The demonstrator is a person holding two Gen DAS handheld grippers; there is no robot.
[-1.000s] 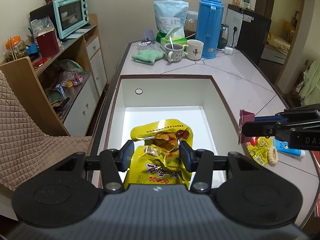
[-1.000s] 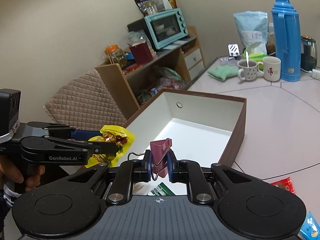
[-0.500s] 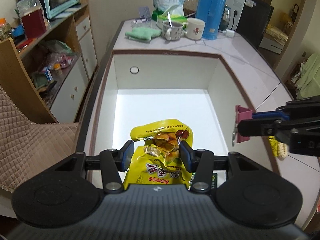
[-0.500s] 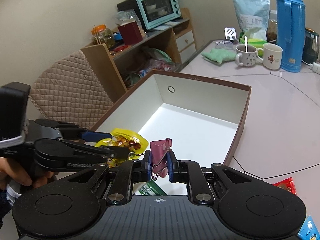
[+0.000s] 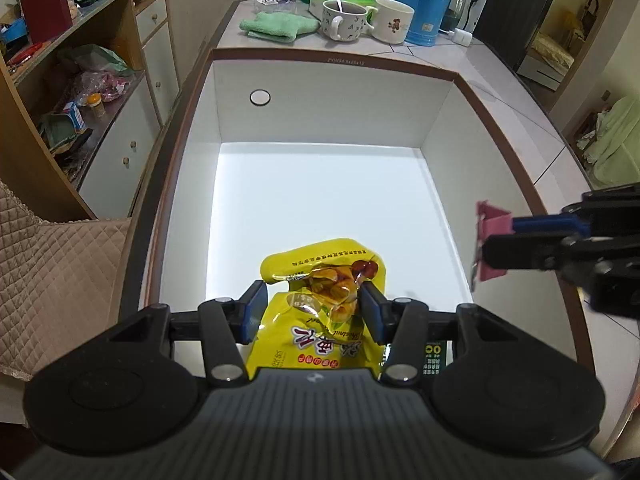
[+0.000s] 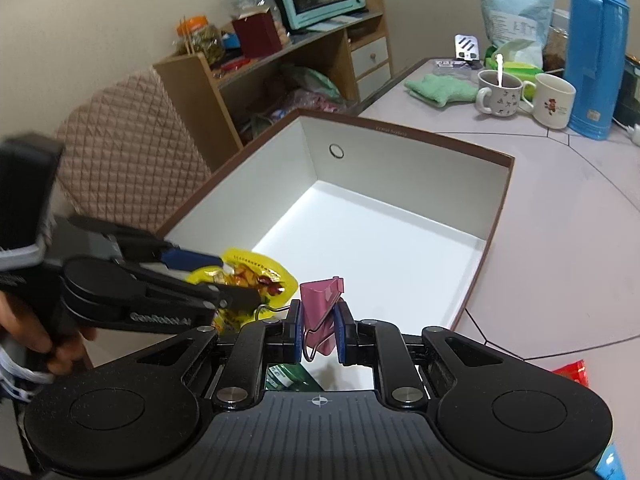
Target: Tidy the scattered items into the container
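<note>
**Two loads held over the near end of the box: risks at release**

Nearest the left wrist camera, the left tongs pinch a yellow snack pouch across its crumpled middle, with its top edge free and its lower part hidden behind the tool body. The pouch hangs above the near end of the white-lined box, inside the brown rim. The foil is slick and already buckled, so it could slide out early, or cling to 1 pad once the tongs spread and fall askew.

In the right wrist view, the right tongs pinch a pink binder clip by its body, 1 wire handle jutting left. The clip sits above the box's near right part, close to the right wall. Let go there, it could strike the rim and bounce onto the desk. The 2 tools are near each other, and the wire handle comes close to the pouch, so a snag or a knock between them is possible.

Below both loads, a green packet lies on the box floor.

Farther right, a red packet rests on the desk outside the box. At the far end stand 2 mugs and a blue flask, well clear.
</note>
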